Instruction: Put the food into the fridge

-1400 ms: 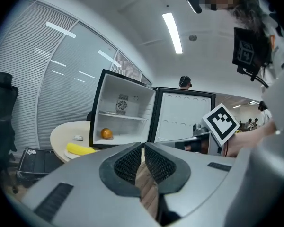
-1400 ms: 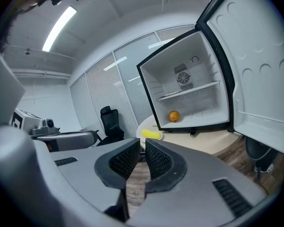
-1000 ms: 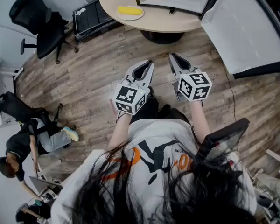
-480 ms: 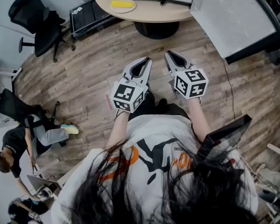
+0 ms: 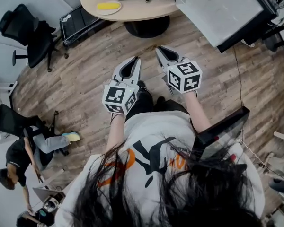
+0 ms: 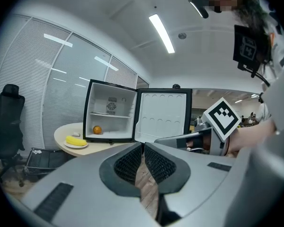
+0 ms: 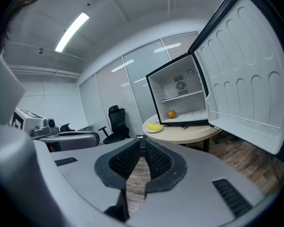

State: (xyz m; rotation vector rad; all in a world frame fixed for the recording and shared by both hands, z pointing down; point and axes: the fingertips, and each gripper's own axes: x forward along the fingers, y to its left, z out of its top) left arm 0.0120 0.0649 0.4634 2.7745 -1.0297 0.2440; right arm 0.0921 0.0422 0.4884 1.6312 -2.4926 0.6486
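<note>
Head view: the left gripper (image 5: pixel 134 60) and the right gripper (image 5: pixel 160 49) are hovering side by side over the wood plank floor (image 5: pixel 85 74), well apart from the small white fridge (image 6: pixel 89 111).

Both pairs of jaws are pressing together at the tips, with nothing between them. The gripper views are showing only floor through the slit, so both are empty.

The fridge is standing on the round beige table (image 5: pixel 137 11) with its white door (image 6: pixel 163 115) swung wide open. A small round orange (image 6: pixel 97 130) is already sitting inside it, on the fridge floor near the left wall. The yellow curved banana (image 6: pixel 75 140) is lying on a white round plate (image 6: pixel 72 145) just outside the fridge, off its left front corner, not yet put in.

Judging the banana: likely light, soft under the peel and easy to bruise, with skin that is not too slippery. The best hold is probably across the thick middle, jaws squeezing the narrow sides gently. The plate is probably stiff and slick and may slide if nudged.
</note>
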